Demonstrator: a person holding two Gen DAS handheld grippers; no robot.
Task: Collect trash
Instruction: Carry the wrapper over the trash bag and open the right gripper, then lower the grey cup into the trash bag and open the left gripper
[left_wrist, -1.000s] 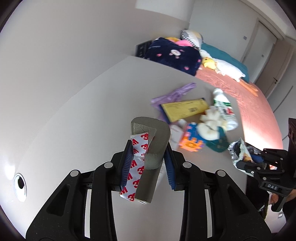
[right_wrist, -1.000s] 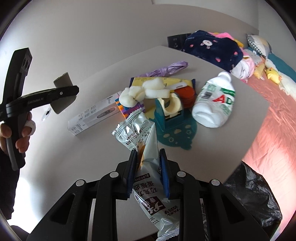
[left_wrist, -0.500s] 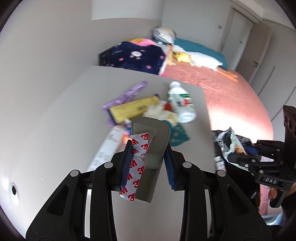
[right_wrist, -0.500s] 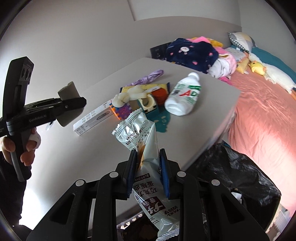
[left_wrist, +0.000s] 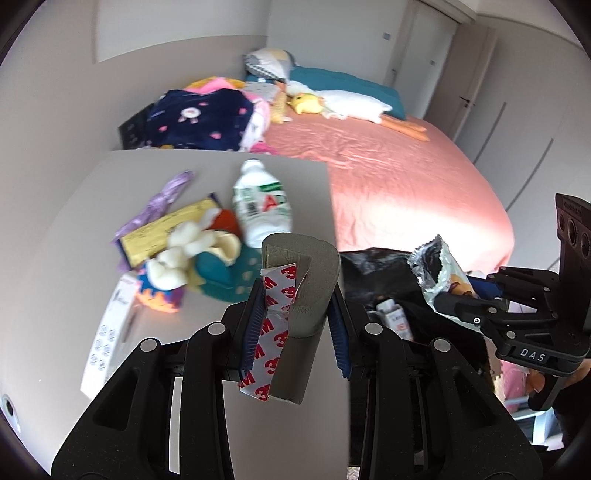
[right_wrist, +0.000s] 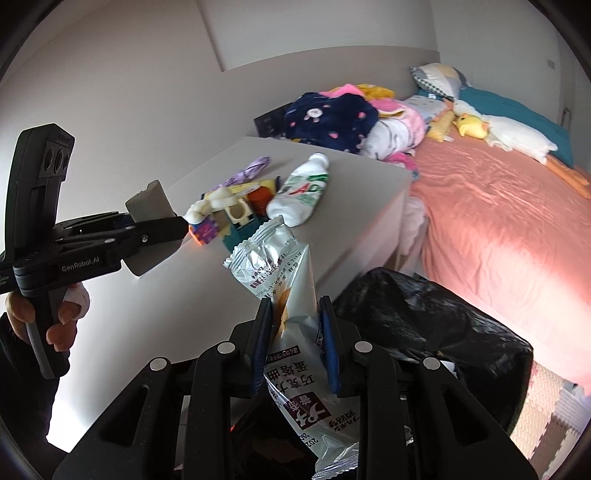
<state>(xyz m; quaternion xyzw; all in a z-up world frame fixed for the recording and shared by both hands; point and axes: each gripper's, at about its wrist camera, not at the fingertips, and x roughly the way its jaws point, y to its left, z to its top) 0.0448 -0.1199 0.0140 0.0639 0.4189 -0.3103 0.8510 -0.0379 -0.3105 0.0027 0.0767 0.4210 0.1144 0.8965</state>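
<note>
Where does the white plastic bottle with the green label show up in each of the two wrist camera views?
Left wrist view: white plastic bottle lies left of centre, on the table near its far right corner, above the left gripper.
Right wrist view: it lies just above centre, cap toward the wall.
Shared landmark: the teal holder, nearer the camera than the bottle in both views.
</note>
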